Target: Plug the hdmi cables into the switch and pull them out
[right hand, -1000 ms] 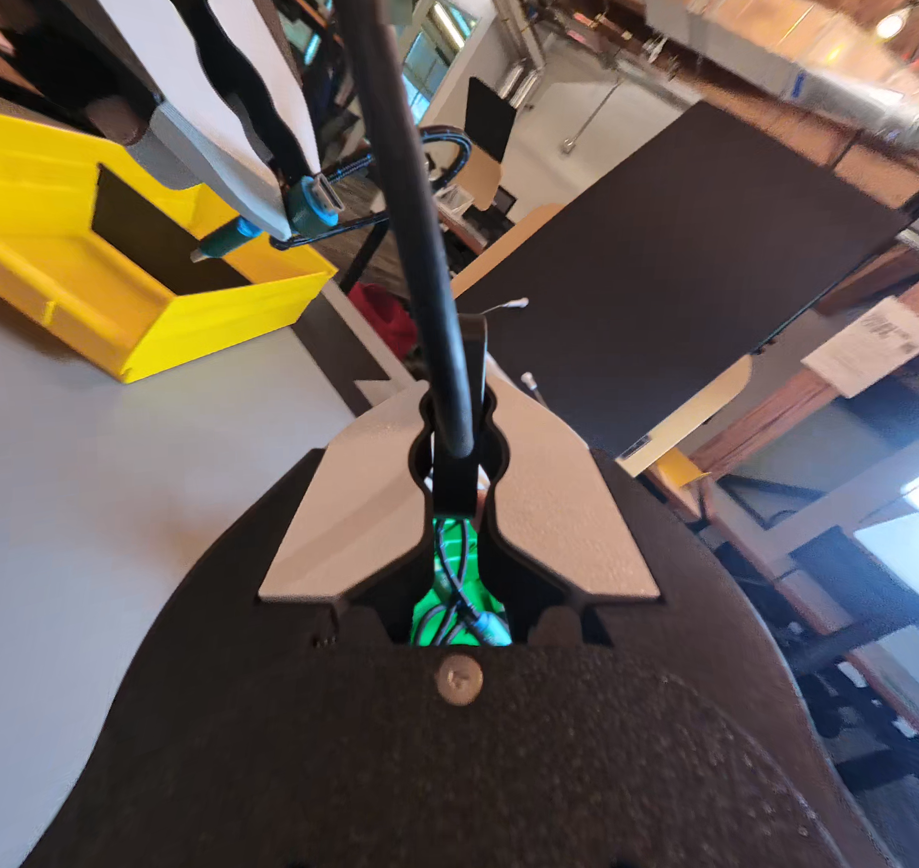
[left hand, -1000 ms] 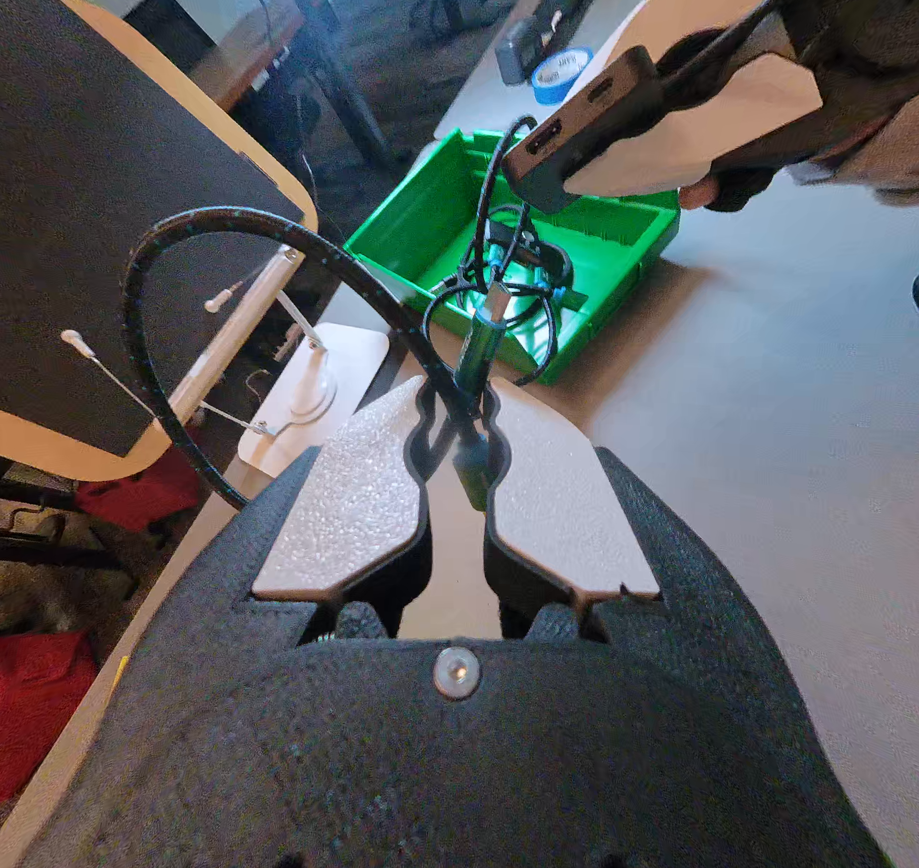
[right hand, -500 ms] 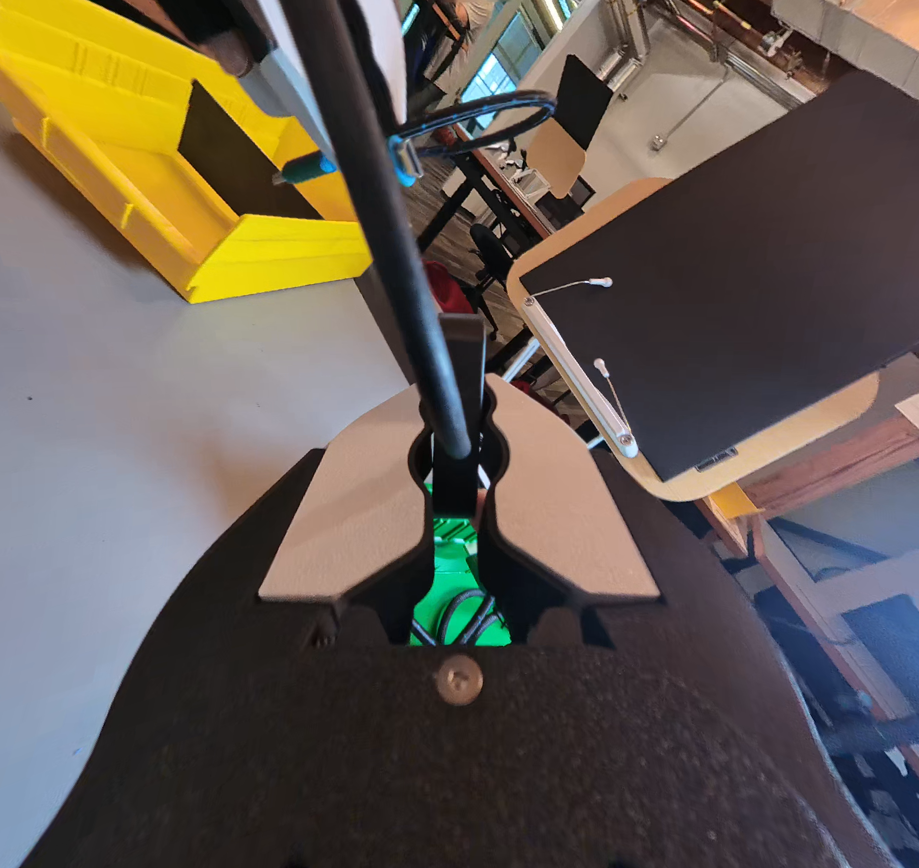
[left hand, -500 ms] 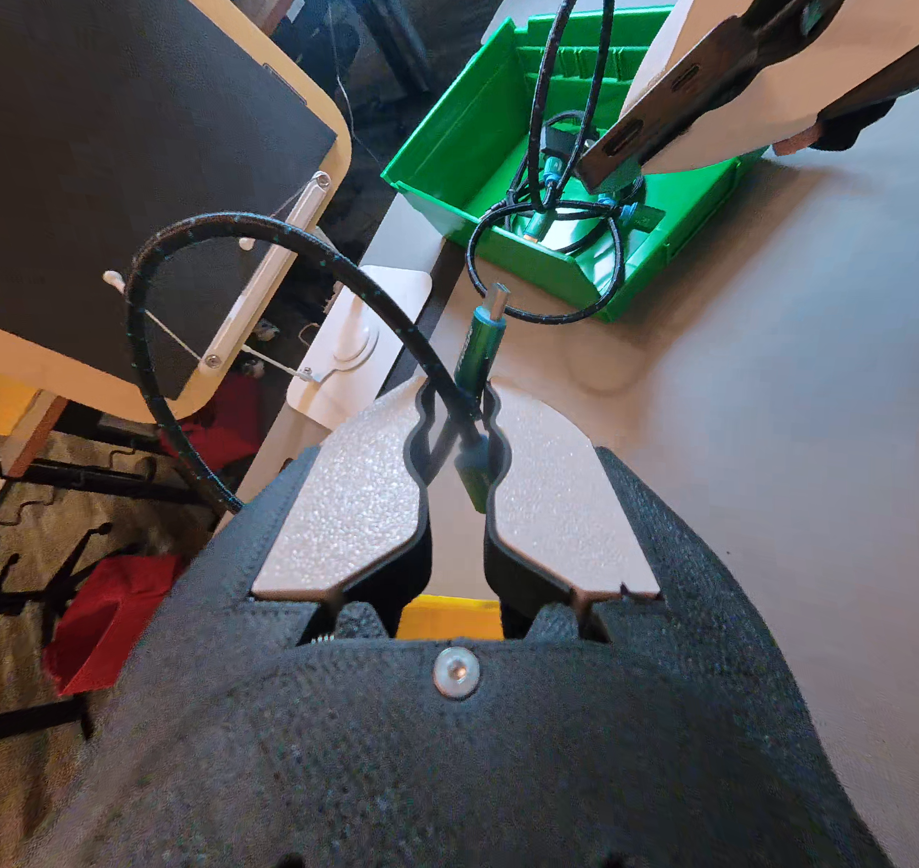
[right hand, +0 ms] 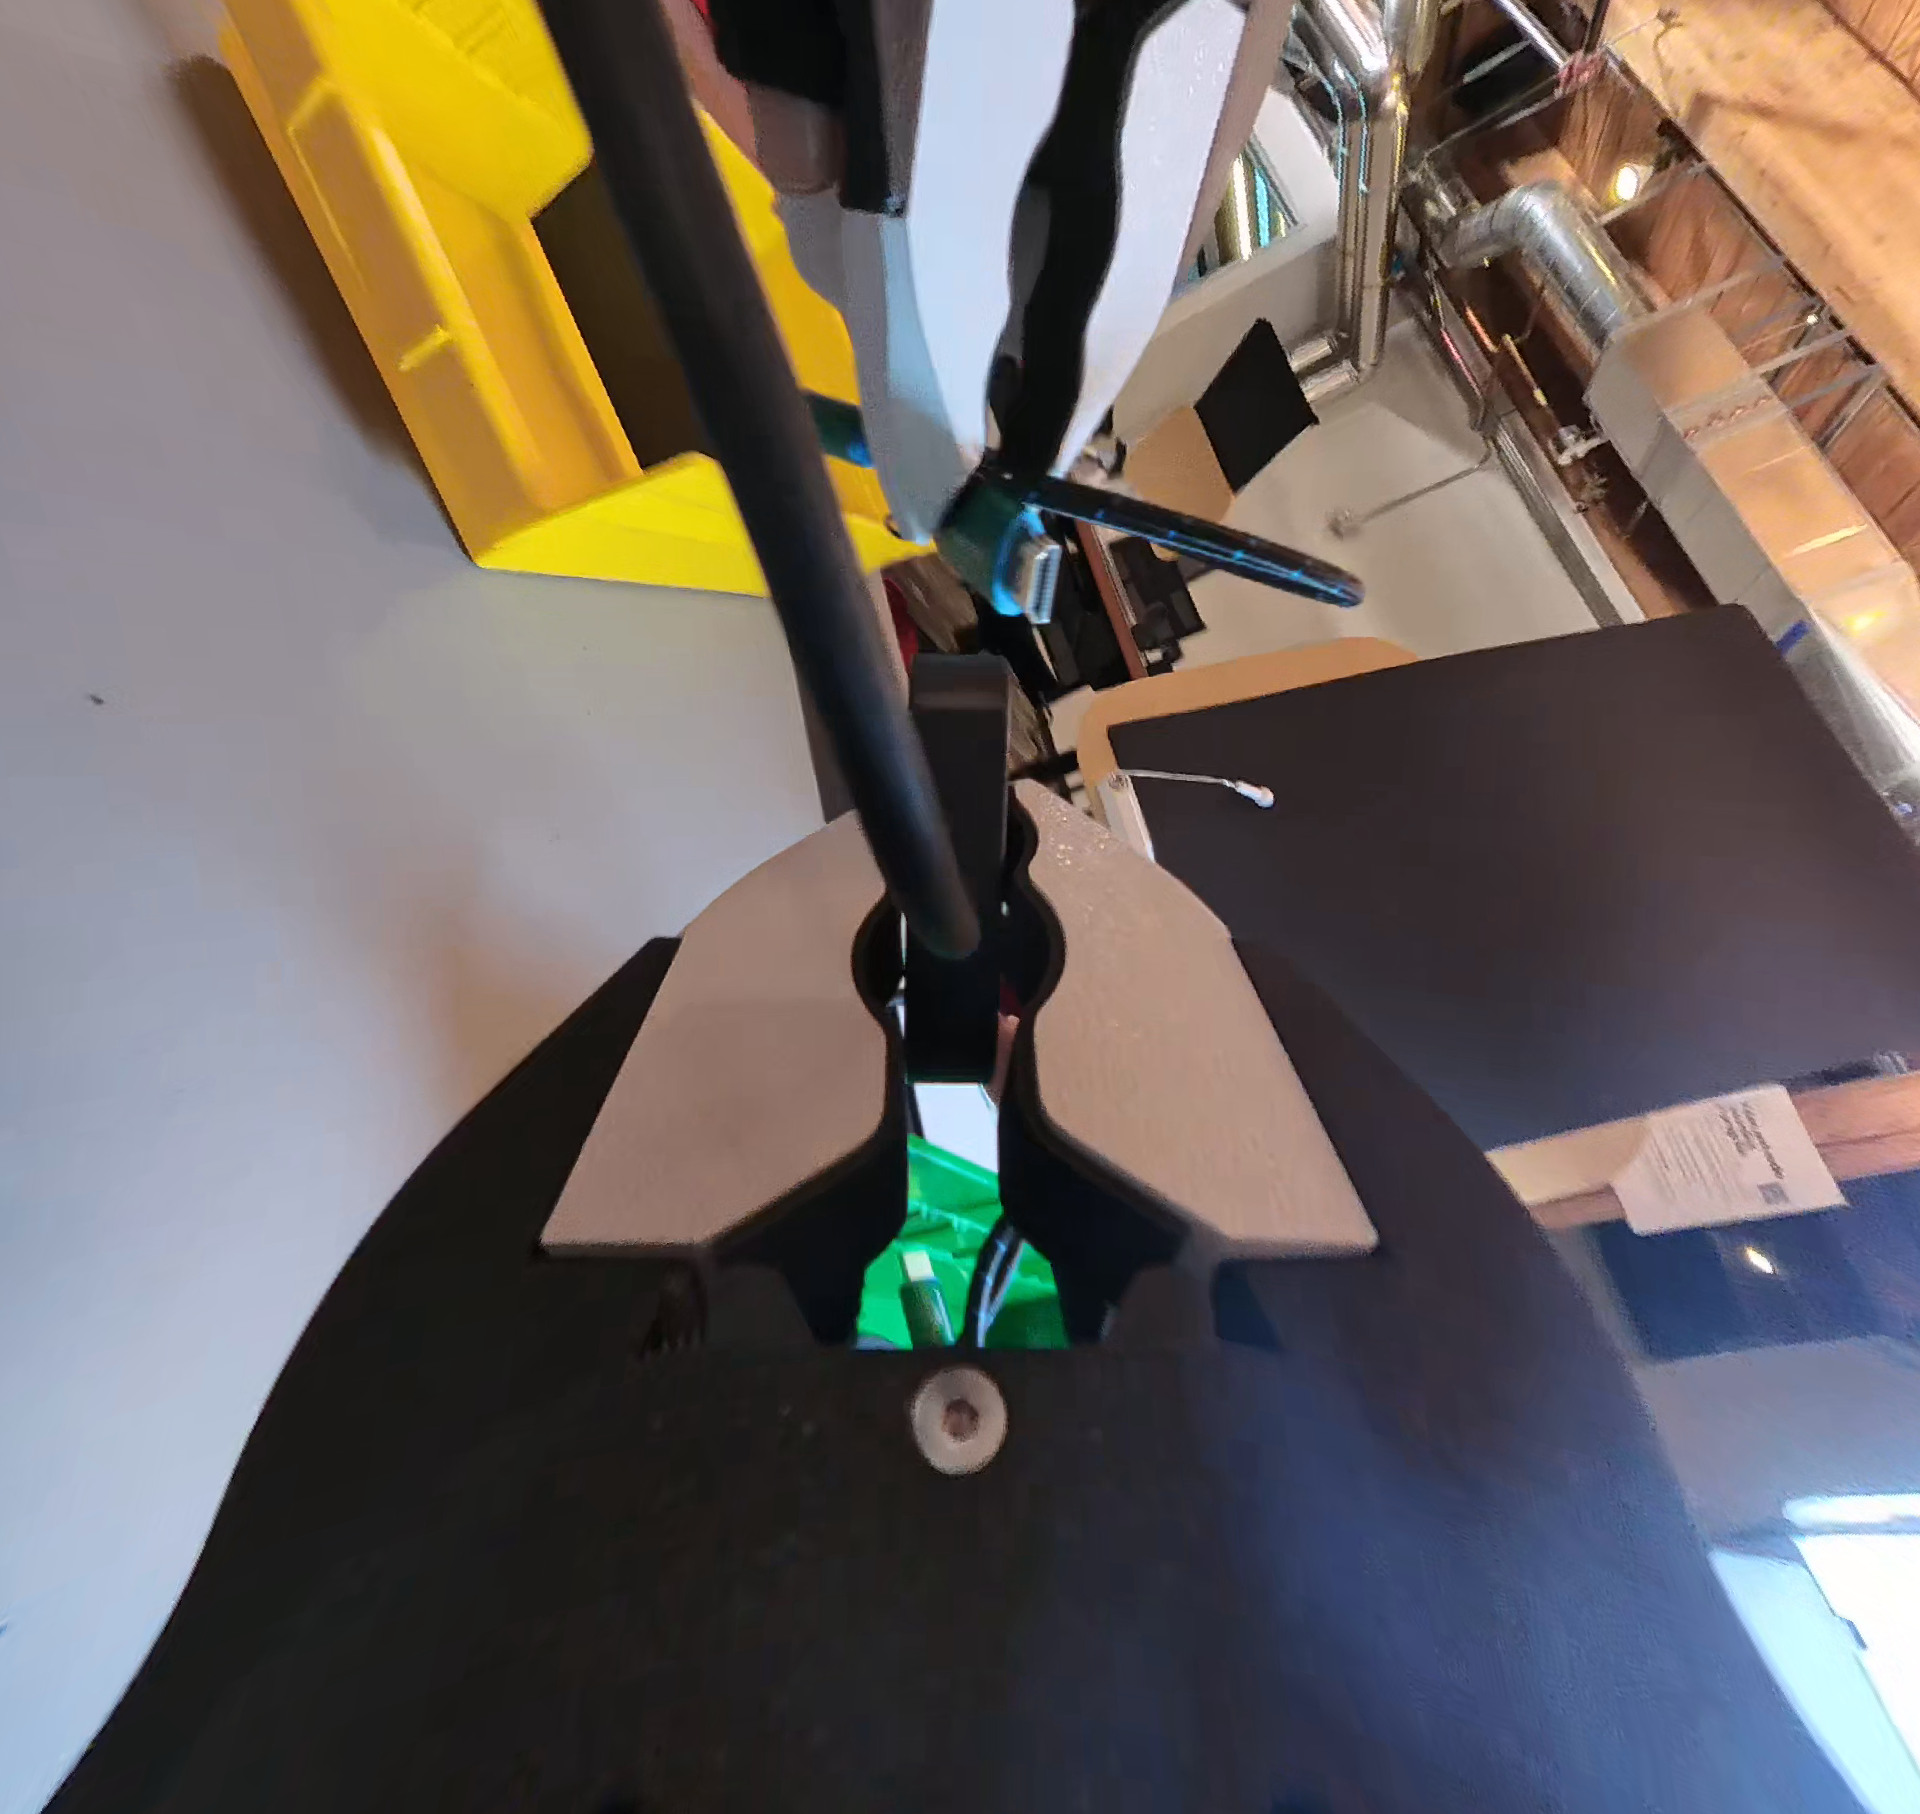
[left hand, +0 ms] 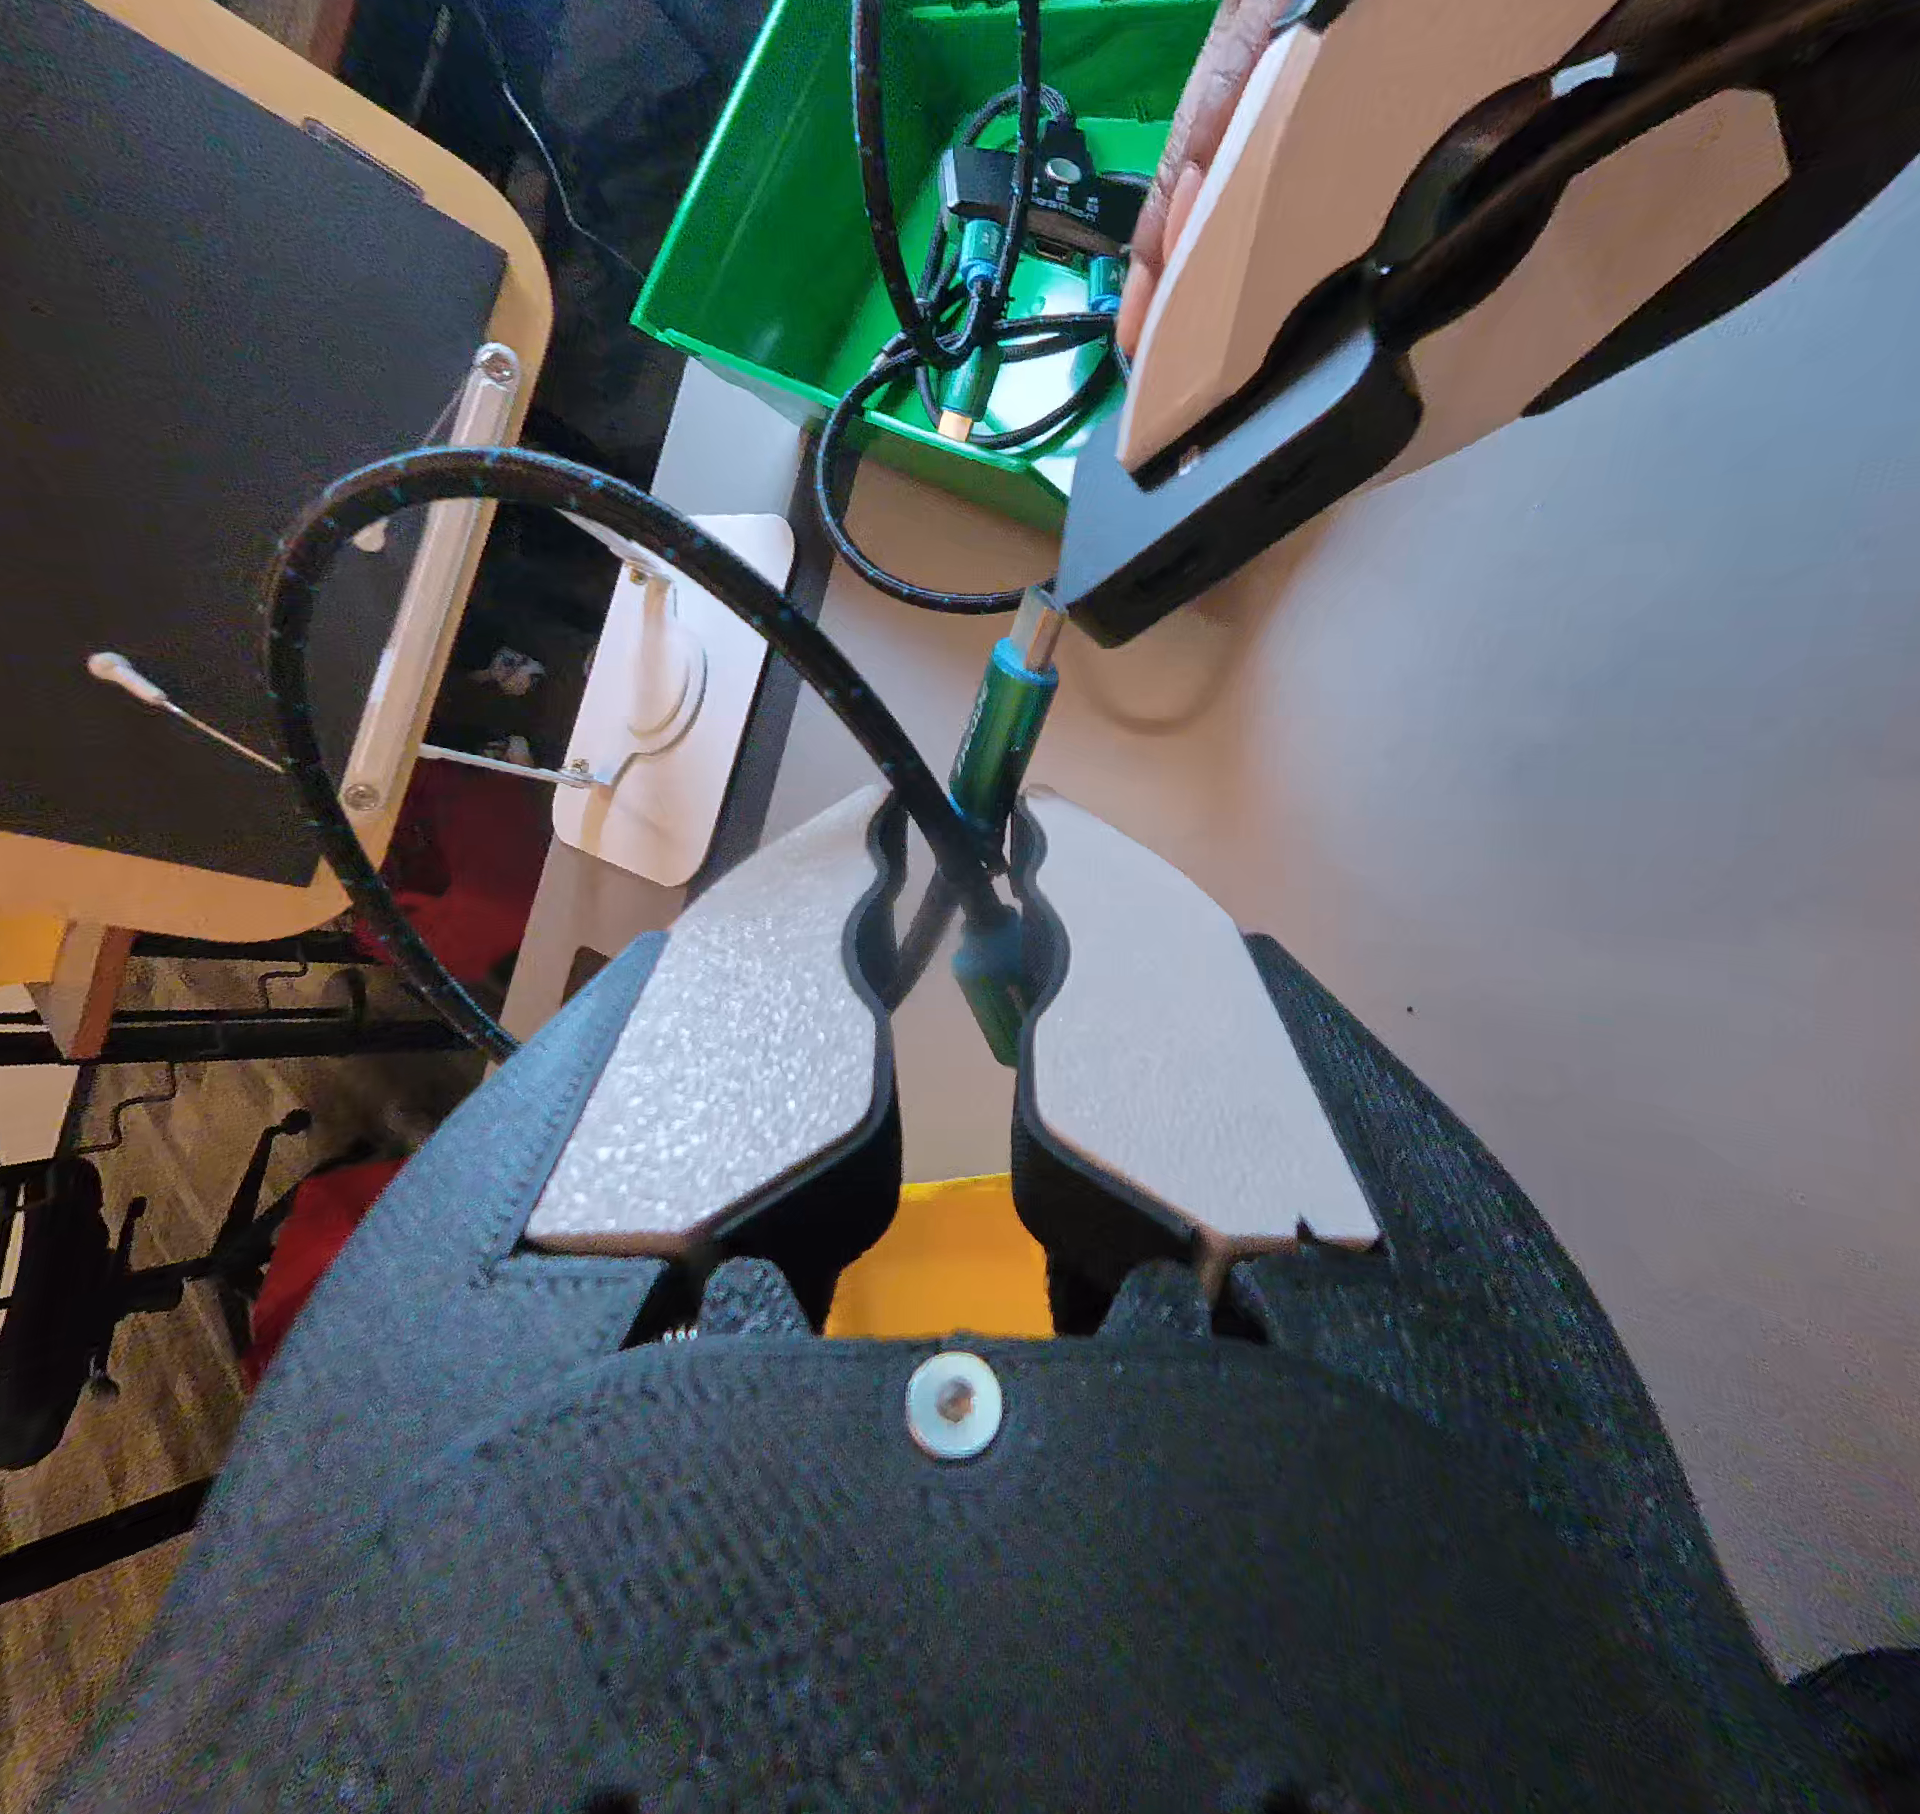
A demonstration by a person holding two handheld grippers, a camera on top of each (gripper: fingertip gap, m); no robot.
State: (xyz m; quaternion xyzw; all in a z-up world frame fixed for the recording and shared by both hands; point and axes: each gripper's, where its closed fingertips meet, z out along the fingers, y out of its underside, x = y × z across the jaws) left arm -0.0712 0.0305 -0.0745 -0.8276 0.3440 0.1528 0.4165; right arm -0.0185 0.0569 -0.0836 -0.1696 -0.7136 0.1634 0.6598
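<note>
A: Left gripper point(left hand: 951, 829): state?
B: Clamped on the green HDMI plug point(left hand: 997, 725). The plug body sits in the notch between the two pale pads and its metal tip points up and away. The braided black cable point(left hand: 582, 507) arcs out to the left in a loop and drops off past the table point(left hand: 1558, 829) edge.

A: And the switch?
B: The black HDMI switch point(left hand: 1236, 507) is pinched in the right gripper point(left hand: 1382, 310), held in the air over the table. In the left wrist view the plug's metal tip is right at the lower corner of the switch, touching or just short of it. I cannot tell if it has entered a port.

A: Right wrist view?
B: The gripper is closed on the switch point(right hand: 956, 829), seen edge-on as a thin black slab. The switch's own smooth black lead point(right hand: 727, 362) runs up and left. The plug point(right hand: 1013, 549) shows just beyond the switch's far end, under the left gripper's white fingers point(right hand: 977, 154).

A: Surroundings?
B: Green bin point(left hand: 769, 206) ahead, with more braided cables and a second small black box inside. Yellow bin point(right hand: 436, 237) on the table behind the left gripper. A black-topped panel point(left hand: 187, 362) stands off the table's edge.
</note>
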